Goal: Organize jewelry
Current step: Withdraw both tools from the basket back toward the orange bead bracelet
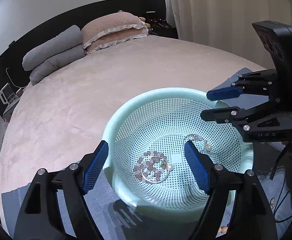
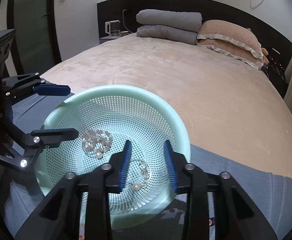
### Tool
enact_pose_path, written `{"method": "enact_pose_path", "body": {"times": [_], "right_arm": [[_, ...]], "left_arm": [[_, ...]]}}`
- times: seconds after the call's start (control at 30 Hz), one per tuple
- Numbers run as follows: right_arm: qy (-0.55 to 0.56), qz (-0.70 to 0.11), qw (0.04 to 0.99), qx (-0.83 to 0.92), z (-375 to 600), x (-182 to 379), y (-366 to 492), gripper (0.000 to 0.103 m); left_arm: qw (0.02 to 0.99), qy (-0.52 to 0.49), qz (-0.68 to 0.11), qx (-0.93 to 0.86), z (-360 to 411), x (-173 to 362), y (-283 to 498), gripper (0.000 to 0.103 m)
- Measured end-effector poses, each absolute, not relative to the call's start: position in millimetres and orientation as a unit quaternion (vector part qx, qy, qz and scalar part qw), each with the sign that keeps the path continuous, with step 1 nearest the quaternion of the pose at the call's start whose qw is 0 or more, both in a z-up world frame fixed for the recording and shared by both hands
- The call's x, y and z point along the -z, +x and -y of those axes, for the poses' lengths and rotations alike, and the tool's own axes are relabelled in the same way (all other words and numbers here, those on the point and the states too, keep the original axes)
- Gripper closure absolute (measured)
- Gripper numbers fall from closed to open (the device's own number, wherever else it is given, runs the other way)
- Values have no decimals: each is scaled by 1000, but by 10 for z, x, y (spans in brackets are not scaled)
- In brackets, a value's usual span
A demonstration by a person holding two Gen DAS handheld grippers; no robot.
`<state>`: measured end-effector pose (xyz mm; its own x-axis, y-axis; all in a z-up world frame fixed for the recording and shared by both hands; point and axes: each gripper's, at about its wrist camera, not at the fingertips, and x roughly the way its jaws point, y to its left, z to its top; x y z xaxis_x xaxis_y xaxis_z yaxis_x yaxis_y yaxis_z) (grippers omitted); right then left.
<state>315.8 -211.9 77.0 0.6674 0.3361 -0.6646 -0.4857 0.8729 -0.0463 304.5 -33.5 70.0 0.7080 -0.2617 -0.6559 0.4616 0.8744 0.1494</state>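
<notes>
The left hand-held gripper [image 1: 146, 166] is released, its blue ribbed pads straddling the near rim of the round mint-green perforated plastic basket [image 1: 126, 108], with the pink beaded bracelet and thin silver bangle [image 1: 153, 169] lying between them on the basket floor. The right hand-held gripper [image 2: 148, 160] is also released and empty, poised over the basket just above the pearl-and-chain piece [image 2: 140, 177]. The basket rests on a blue-grey woven cloth [image 2: 246, 180] on the plush beige bed [image 2: 186, 76].

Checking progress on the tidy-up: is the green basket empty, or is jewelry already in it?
Not empty. The green basket holds a pink bead bracelet with a silver bangle on its mesh floor, and a pearl piece apart from them.
</notes>
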Motion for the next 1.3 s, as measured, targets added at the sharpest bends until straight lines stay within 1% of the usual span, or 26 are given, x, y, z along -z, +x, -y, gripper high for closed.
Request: {"method": "enact_pose_path", "body": {"times": [0.03, 0.07, 0.1, 0.13, 0.17, 0.4, 0.7, 0.9, 1.13, 1.27, 1.3], "right_arm": [[-108, -333, 910, -223, 2152, -809, 3124, 49], [-103, -328, 913, -219, 2188, -848, 3080, 38], [-98, -321, 917, -214, 2230, -884, 3037, 23], [-92, -310, 924, -204, 2277, -924, 2976, 14], [-88, -298, 930, -194, 2324, -962, 2912, 13], [-67, -316, 931, -170, 2638, -957, 2527, 13], [-78, -342, 922, -165, 2799, -707, 1870, 12], [-81, -369, 903, -203, 2686, -461, 1575, 12], [-132, -405, 871, -243, 2431, -98, 1284, 12], [-135, -415, 862, -258, 2405, 24, 1210, 16], [-128, -417, 860, -264, 2407, 32, 1209, 26]], "left_arm": [[914, 152, -322, 195, 307, -729, 3002, 18], [917, 150, -315, 192, 276, -763, 2962, 11], [921, 145, -308, 190, 236, -797, 2906, 5], [925, 141, -300, 187, 195, -829, 2847, 6], [928, 138, -293, 185, 162, -855, 2780, 6], [935, 115, -280, 186, 20, -856, 2363, 6], [923, 86, -306, 215, 116, -542, 1892, 6], [909, 98, -324, 243, 324, -279, 1700, 6], [893, 106, -346, 266, 568, 28, 1634, 6], [890, 102, -351, 273, 660, 106, 1703, 6], [890, 103, -352, 272, 669, 119, 1722, 6]]}}
